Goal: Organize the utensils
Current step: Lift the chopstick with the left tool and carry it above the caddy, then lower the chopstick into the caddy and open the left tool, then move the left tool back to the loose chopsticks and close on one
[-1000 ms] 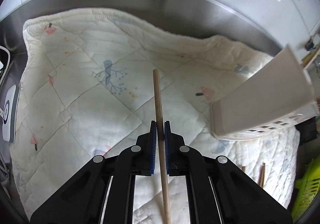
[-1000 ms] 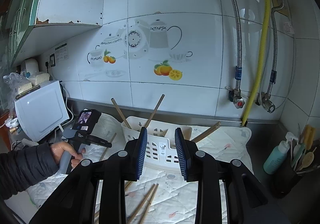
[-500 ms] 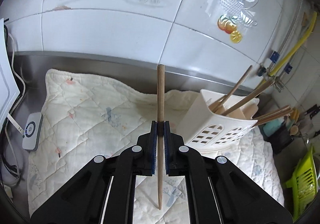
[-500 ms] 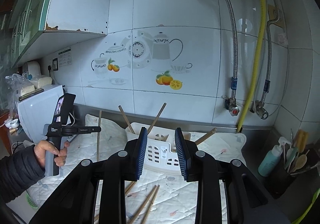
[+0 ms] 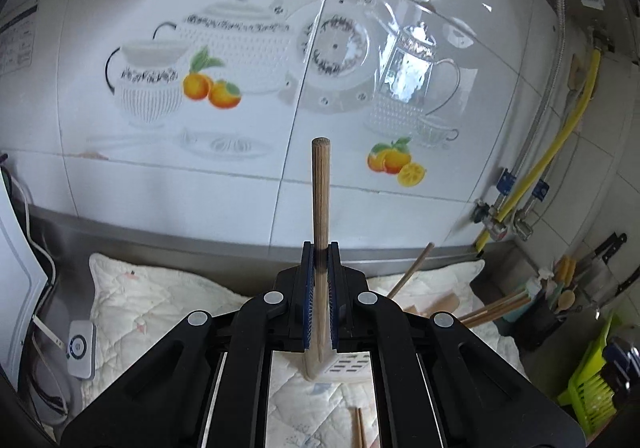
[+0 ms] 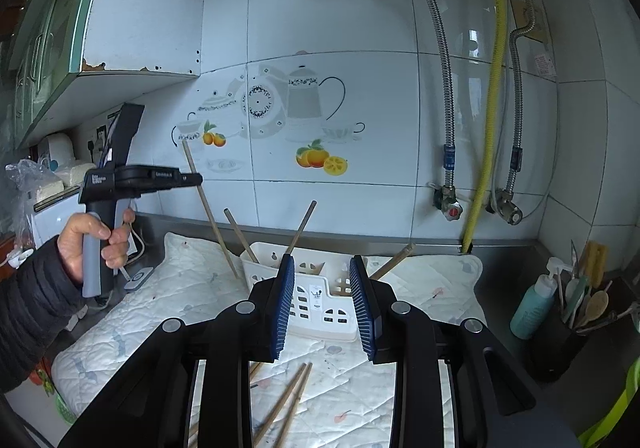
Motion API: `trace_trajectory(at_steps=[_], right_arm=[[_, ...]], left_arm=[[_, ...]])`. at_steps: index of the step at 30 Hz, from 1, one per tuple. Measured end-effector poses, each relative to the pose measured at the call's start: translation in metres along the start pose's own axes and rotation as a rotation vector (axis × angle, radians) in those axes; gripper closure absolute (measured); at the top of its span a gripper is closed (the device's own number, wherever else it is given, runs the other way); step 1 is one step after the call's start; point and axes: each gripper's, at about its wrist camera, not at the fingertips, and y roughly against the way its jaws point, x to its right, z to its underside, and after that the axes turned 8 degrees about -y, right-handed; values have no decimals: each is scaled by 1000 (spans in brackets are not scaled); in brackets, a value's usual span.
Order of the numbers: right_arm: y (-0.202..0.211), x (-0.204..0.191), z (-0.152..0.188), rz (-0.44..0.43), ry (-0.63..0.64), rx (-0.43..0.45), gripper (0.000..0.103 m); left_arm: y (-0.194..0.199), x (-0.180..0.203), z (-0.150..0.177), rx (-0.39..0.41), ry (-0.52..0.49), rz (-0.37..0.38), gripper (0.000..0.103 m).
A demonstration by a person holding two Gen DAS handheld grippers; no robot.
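White wall tiles printed with teapots and oranges back a steel counter (image 6: 504, 288) spread with a quilted cloth (image 6: 192, 288). Raised above that cloth, the left claw (image 5: 320, 260) is clamped on a wooden chopstick (image 5: 320, 192), gripping it partway along so the thick end stands up before the tiles. From the right wrist view the same stick (image 6: 208, 208) slants down from the claw (image 6: 200, 179) towards the cloth beside a white slotted utensil basket (image 6: 316, 288), which holds several more sticks leaning out. Only this view shows the person's left hand (image 6: 92, 244) on the grey handle; white lettering on the tool's black body is too small to read. The right claw (image 6: 322, 304) hovers level with its pads apart and nothing between them, the basket beyond it. Loose chopsticks (image 6: 288, 400) lie on the cloth below. A teal bottle (image 6: 532, 308) stands at the right; the left wrist view alone shows a small white device (image 5: 80, 348) at the cloth's left edge.
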Motion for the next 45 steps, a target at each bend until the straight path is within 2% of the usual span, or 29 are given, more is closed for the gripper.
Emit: trace_trajectory(at_steps=[6,13,21,24,26,27,28,29,32,37,40,45], right_arm=[[-1,6,2,2,-17,0,75],[-2,11,8,5,-29,-12,75],[-5,6,25,-12,-29,-59,73],[-6,3,33,-22,-40,-78,71],[-6,1,41,-26,-48,-93,69],[-6,0,45,-26,-48,-102,69],[-6,-2,49,-23,-48,-111,69],[-6,-3,54,-20,-49,-119,69],[-4,-6,66,-15,-55,-142,68],[2,-8,96,5,-84,-187,67],[3,-8,117,42,-89,-219,67],[6,-9,154,71,-127,-270,67]], left_arm=[[5,19,-37,54,-16,8,98],[-3,37,-37,78,-46,23,98],[-43,48,-5,-60,-108,49,98],[-49,50,5,-86,-127,57,93],[-48,51,8,-91,-137,53,85],[-45,52,10,-88,-141,58,73],[-41,52,11,-81,-145,52,55],[-37,52,11,-69,-149,45,51],[-21,52,14,-54,-160,58,48],[11,50,33,-35,-180,44,24],[31,45,55,-36,-172,54,15],[58,40,106,-66,-189,8,9]])
